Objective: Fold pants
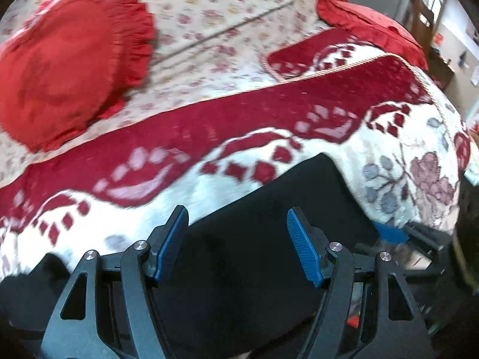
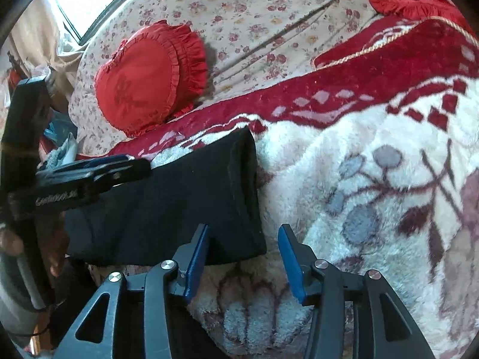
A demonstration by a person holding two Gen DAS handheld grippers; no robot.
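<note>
Flanking folded pants (image 2: 179, 197): red pillow (image 2: 149, 77), fleece blanket (image 2: 374, 179).

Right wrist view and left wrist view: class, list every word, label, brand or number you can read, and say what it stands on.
White lettering on the side of the left gripper, right wrist view: a short word, too blurred to read.
Small signs on the far wall, left wrist view: too small to read.
Blanket, heart cushion, black pants: patterns only, no text.
</note>
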